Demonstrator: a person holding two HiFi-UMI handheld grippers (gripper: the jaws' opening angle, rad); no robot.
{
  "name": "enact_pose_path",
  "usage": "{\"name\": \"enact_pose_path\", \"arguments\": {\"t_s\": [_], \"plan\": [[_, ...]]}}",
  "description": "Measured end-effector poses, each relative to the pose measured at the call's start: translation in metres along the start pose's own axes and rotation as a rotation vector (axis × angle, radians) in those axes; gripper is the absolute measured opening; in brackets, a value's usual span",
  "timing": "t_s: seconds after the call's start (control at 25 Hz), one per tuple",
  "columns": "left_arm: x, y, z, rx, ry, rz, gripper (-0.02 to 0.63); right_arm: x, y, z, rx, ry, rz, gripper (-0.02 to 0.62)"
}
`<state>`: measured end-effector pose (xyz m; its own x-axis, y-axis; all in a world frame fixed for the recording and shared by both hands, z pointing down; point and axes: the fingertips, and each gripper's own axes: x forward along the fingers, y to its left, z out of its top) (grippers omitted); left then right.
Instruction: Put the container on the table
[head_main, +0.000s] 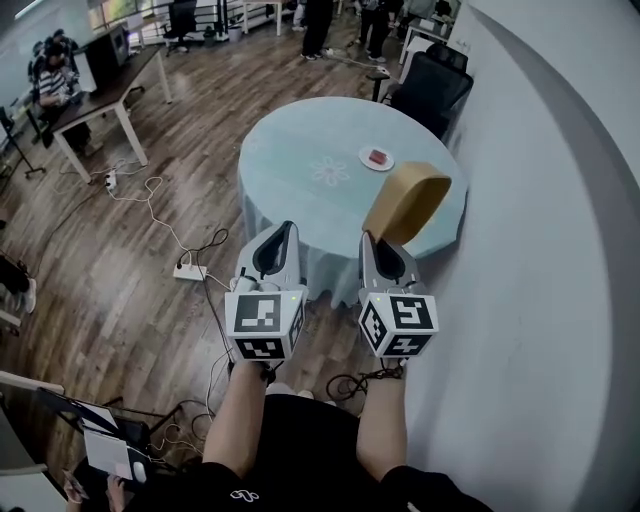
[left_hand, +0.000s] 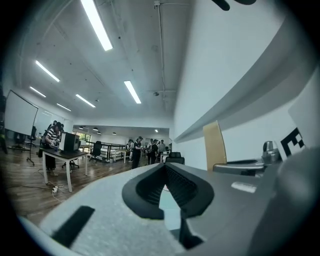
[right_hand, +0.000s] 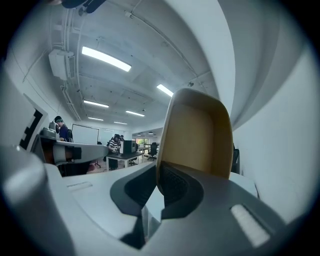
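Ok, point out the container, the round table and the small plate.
container (head_main: 408, 200), head view, its tan outer wall.
round table (head_main: 285, 150), head view, bare top left of centre.
small plate (head_main: 365, 157), head view, its left rim.

Right gripper (right_hand: 157, 187) fingers (right_hand: 178, 188) closed on lower edge of tan container (right_hand: 197, 137). Container upright above fingers. White wall (right_hand: 280, 150) right. Left gripper (right_hand: 75, 150) at left.
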<state>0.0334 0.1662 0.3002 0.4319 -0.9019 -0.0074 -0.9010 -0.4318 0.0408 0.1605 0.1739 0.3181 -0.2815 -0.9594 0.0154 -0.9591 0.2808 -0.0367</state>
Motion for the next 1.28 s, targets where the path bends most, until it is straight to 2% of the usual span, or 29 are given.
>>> {"name": "enact_pose_path", "arguments": {"t_s": [0.2, 0.36, 0.68, 0.8, 0.96, 1.28], "plan": [[0.002, 0.009, 0.002, 0.004, 0.001, 0.014, 0.002, 0.008, -0.004, 0.004, 0.008, -0.008, -0.002, 0.021], [0.005, 0.025, 0.003, 0.017, 0.001, 0.041, 0.002, 0.027, -0.008, -0.005, 0.02, 0.032, -0.021, 0.021], [0.042, 0.075, -0.021, -0.005, 0.015, 0.089, 0.002, 0.089, 0.007, -0.022, 0.002, 0.036, 0.049, 0.021], [0.077, 0.096, -0.036, -0.015, 0.024, 0.085, 0.002, 0.129, -0.006, -0.036, -0.015, 0.07, 0.023, 0.021], [0.144, 0.145, -0.052, -0.033, 0.039, 0.089, 0.002, 0.205, -0.024, -0.044, -0.014, 0.065, -0.009, 0.021], [0.296, 0.253, -0.086, -0.1, 0.155, 0.077, 0.002, 0.377, -0.045, -0.07, -0.024, 0.184, -0.075, 0.021]]}}
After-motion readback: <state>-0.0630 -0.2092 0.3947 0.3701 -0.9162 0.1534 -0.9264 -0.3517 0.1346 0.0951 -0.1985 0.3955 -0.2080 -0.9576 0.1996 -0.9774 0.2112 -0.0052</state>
